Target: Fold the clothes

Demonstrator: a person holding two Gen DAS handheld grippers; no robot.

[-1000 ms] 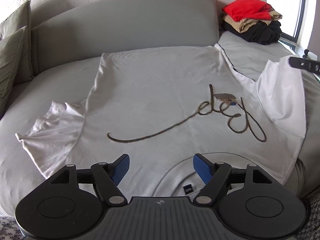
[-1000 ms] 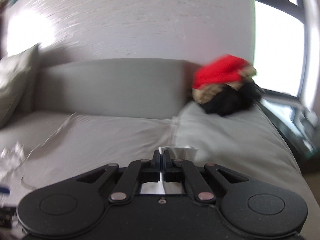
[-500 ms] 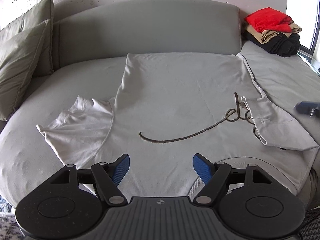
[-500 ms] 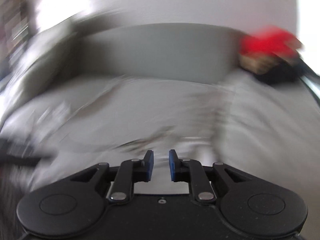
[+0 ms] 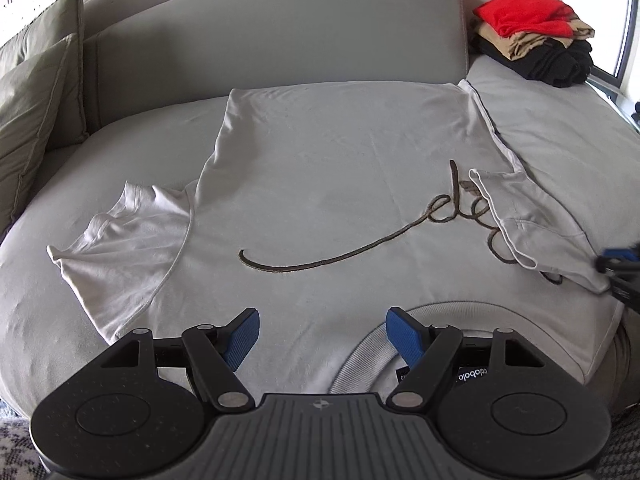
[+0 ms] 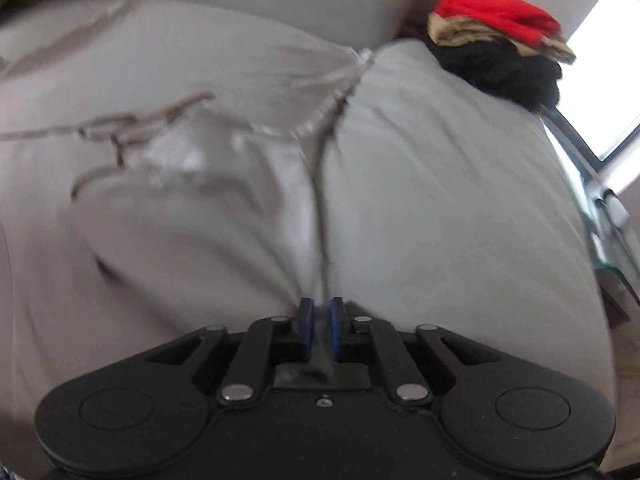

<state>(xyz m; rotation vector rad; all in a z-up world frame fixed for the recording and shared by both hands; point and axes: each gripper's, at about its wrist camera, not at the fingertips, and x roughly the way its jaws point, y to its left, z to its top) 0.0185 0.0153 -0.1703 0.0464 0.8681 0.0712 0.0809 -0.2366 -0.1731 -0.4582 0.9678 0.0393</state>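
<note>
White T-shirt (image 5: 320, 184) lies spread face up across the grey sofa (image 5: 280, 40), collar nearest the camera, its right sleeve (image 5: 536, 220) folded in over the brown script print (image 5: 360, 248). The left gripper (image 5: 322, 330) hovers wide apart over the collar area, holding nothing. The right gripper (image 6: 319, 330) has just snapped closed, pinching shirt fabric at the edge. A stack of folded clothes (image 5: 532, 36), red on top, sits at the far corner; olive cushions (image 5: 36, 92) line the other side.
</note>
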